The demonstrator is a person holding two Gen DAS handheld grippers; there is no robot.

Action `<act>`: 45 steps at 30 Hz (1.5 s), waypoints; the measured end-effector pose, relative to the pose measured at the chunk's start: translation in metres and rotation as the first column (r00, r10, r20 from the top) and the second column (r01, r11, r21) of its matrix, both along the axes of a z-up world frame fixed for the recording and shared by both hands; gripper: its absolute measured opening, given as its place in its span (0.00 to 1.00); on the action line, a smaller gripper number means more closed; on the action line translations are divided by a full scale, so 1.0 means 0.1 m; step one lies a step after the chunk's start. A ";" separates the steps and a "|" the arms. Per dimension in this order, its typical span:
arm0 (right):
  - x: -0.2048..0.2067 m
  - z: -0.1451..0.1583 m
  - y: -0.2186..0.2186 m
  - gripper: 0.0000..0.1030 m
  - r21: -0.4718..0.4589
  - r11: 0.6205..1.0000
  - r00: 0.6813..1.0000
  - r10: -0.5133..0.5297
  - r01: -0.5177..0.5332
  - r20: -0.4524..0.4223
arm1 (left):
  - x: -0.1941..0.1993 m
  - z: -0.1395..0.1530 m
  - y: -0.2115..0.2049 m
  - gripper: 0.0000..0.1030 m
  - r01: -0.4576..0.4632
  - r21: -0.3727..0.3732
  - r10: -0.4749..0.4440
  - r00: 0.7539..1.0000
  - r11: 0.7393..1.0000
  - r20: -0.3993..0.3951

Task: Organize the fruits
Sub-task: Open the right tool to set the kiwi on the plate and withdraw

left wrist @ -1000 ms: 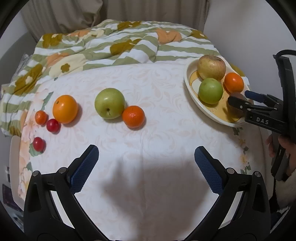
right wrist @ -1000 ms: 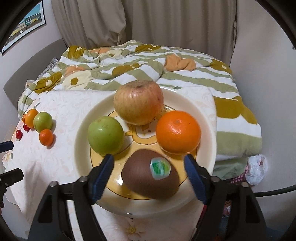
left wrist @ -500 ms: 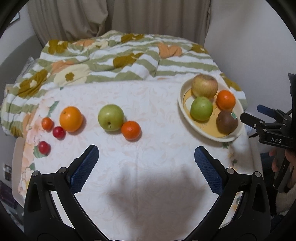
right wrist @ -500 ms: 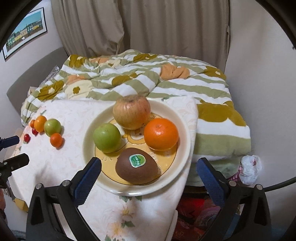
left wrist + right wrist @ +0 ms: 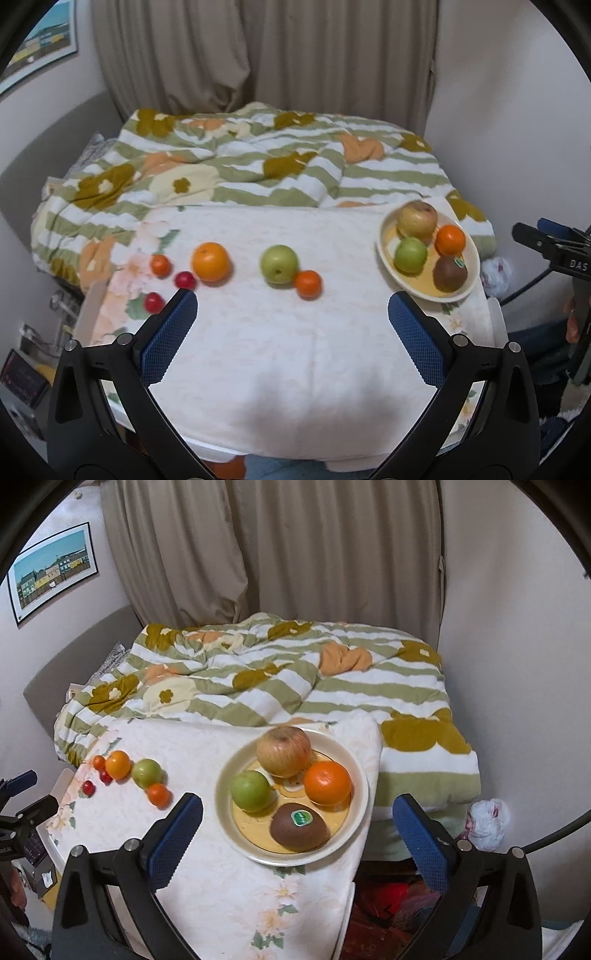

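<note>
Lying loose along the tablecloth (image 5: 295, 343), left to right: small red fruits (image 5: 185, 280), blurred, kind unclear; oranges (image 5: 210, 261); green apple (image 5: 279, 264). Left gripper (image 5: 292, 325) gaping wide, gripping nothing. Sitting on plate (image 5: 354, 771): apples, orange, kiwi (image 5: 299, 832). Right gripper (image 5: 293, 830) just opened, standing spread, empty, above the plate.

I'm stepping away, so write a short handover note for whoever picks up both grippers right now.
Left gripper: open, empty, above the white tablecloth.
Right gripper: open, empty; jaws have just opened.
Done: round cream plate holds brown kiwi, green apple, orange and reddish-yellow apple.
Left: six loose fruits on the cloth, from the small orange tomato to the small tangerine.
</note>
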State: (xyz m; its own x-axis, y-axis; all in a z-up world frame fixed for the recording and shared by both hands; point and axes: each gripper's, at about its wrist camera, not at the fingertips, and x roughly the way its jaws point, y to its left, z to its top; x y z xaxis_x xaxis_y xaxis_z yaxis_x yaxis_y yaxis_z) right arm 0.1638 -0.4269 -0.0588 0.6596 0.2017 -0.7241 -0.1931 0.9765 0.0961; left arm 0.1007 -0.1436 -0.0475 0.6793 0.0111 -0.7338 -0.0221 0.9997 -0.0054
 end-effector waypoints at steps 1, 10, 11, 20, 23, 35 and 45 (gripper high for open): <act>-0.02 0.05 0.04 1.00 -0.001 1.000 1.000 0.002 -0.002 0.005 | -0.03 0.03 0.08 1.00 -0.009 -0.004 0.009 1.000 1.000 0.008; -0.13 0.25 0.54 1.00 -0.027 0.998 0.996 -0.064 0.065 0.056 | -0.06 0.10 0.86 1.00 -0.032 -0.025 0.033 0.999 0.999 0.032; -0.14 0.25 0.59 1.00 -0.029 0.997 0.996 -0.071 0.073 0.054 | -0.04 0.11 0.98 1.00 -0.025 -0.030 0.026 0.999 0.999 0.031; -0.16 0.20 1.33 1.00 -0.038 0.989 0.990 -0.139 0.140 0.027 | 0.20 0.10 1.66 1.00 0.068 -0.038 -0.067 0.998 0.997 0.014; -0.15 0.14 1.53 1.00 -0.034 0.984 0.985 -0.174 0.174 0.003 | 0.32 0.06 1.87 1.00 0.118 -0.038 -0.119 0.993 0.992 -0.003; -0.13 -0.30 2.12 1.00 -0.064 0.961 0.954 -0.274 0.269 -0.117 | 0.76 -0.46 2.19 1.00 0.301 -0.057 -0.306 0.943 0.952 -0.133; 0.00 -0.85 2.25 1.00 -0.094 0.960 0.945 -0.277 0.264 -0.173 | 0.93 -1.00 1.93 1.00 0.382 0.005 -0.376 0.912 0.924 -0.166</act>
State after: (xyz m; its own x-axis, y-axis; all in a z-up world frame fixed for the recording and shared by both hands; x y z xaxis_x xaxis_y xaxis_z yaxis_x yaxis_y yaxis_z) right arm 0.1642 -0.2019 -0.1435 0.5377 -0.0201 -0.8429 0.0935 0.9950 0.0359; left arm 0.1938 0.0494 -0.1478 0.5126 -0.1955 -0.8361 0.3608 0.9326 0.0031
